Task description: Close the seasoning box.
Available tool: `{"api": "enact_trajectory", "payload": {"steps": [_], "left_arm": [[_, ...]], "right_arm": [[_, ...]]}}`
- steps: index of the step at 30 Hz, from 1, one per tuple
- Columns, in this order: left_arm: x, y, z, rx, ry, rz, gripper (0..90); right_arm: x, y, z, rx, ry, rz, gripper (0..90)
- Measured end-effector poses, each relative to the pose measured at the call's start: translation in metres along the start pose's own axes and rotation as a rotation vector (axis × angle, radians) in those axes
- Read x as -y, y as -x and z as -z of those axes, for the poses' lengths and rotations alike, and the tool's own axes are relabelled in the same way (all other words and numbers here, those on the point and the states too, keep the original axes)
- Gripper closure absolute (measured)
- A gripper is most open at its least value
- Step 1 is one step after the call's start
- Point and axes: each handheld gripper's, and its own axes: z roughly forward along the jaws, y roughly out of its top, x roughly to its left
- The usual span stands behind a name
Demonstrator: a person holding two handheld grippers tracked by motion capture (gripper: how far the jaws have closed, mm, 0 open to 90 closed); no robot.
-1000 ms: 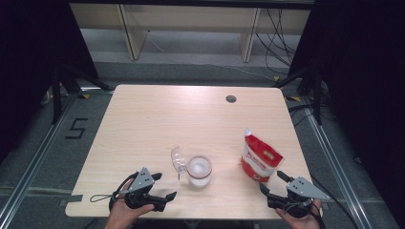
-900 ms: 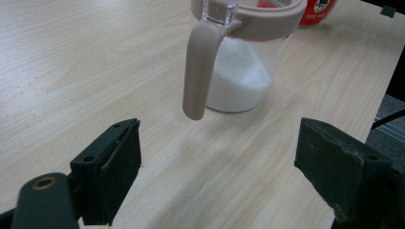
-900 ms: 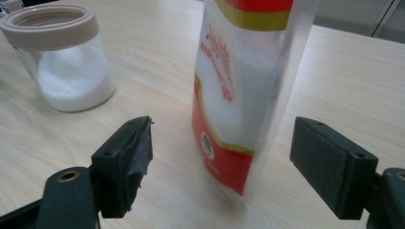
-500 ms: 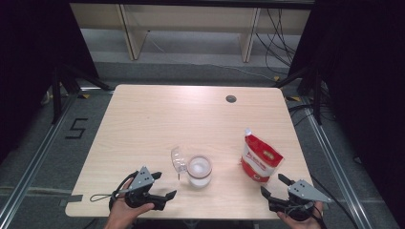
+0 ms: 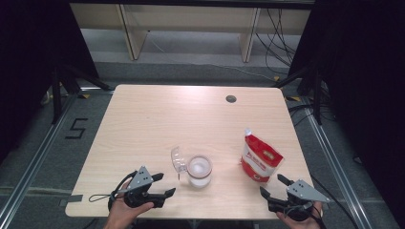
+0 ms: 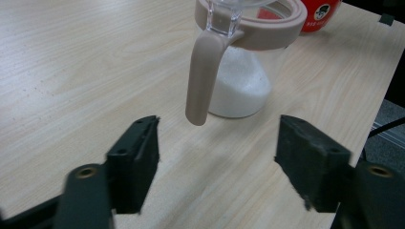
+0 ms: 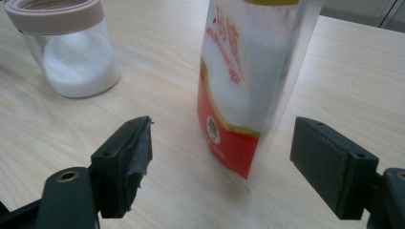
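Observation:
A clear glass jar [image 5: 199,170] with a beige rim, half full of white sugar, stands near the table's front edge, its clear lid [image 5: 177,160] flipped open to the left. To its right stands a red and white sugar pouch [image 5: 260,160], upright. My left gripper [image 5: 165,184] lies left of the jar, open; its jaws have just been closing with nothing between them. In the left gripper view the jar [image 6: 241,90] and its beige latch [image 6: 203,76] sit just beyond the jaws. My right gripper [image 5: 271,185] is open, just short of the pouch [image 7: 248,86].
The light wooden table [image 5: 157,114] has a dark cable hole [image 5: 231,98] at the back right. Behind it stands a low shelf [image 5: 191,24] with cables [image 5: 282,38] on the floor. Dark curtains flank both sides.

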Motion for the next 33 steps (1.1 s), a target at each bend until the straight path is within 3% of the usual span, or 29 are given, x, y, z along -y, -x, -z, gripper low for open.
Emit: {"api": "enact_trajectory", "payload": {"steps": [5,8,11,13,15,16,17,20,22,24,33], "left_arm": [[-0.005,0.003,0.005,-0.022,0.034,-0.043,65.3],[-0.009,0.003,0.007,-0.035,0.038,-0.092,75.2],[-0.011,0.003,0.006,-0.03,0.043,-0.091,81.6],[-0.012,0.004,0.006,-0.031,0.041,-0.076,84.2],[-0.015,0.005,0.005,-0.028,0.049,-0.079,86.2],[-0.017,0.005,0.005,-0.03,0.043,-0.111,86.6],[-0.018,0.006,0.005,-0.034,0.04,-0.094,87.0],[-0.021,0.008,0.004,-0.029,0.04,-0.093,87.9],[-0.024,0.009,0.003,-0.028,0.042,-0.106,88.0],[-0.027,0.01,0.002,-0.023,0.046,-0.114,88.1],[-0.037,0.015,0.001,-0.029,0.077,-0.111,88.2]], "right_arm": [[0.0,0.001,-0.001,-0.003,0.01,0.0,23.2],[0.0,0.001,-0.001,-0.001,0.005,-0.007,23.3],[0.0,0.0,-0.001,0.01,0.002,-0.005,23.4],[0.001,-0.003,0.0,0.014,-0.015,-0.042,23.5],[0.001,-0.003,-0.001,0.011,-0.01,-0.03,23.5],[0.001,-0.003,0.0,0.012,-0.011,-0.038,23.5],[0.001,-0.001,-0.001,0.012,-0.005,-0.021,23.5],[0.001,-0.003,-0.001,0.009,-0.008,-0.037,23.7],[0.001,-0.003,-0.001,0.008,-0.011,-0.028,23.7],[0.001,0.0,-0.003,-0.005,0.002,0.015,23.7],[0.001,0.0,-0.004,-0.002,-0.001,0.016,23.7]]}}
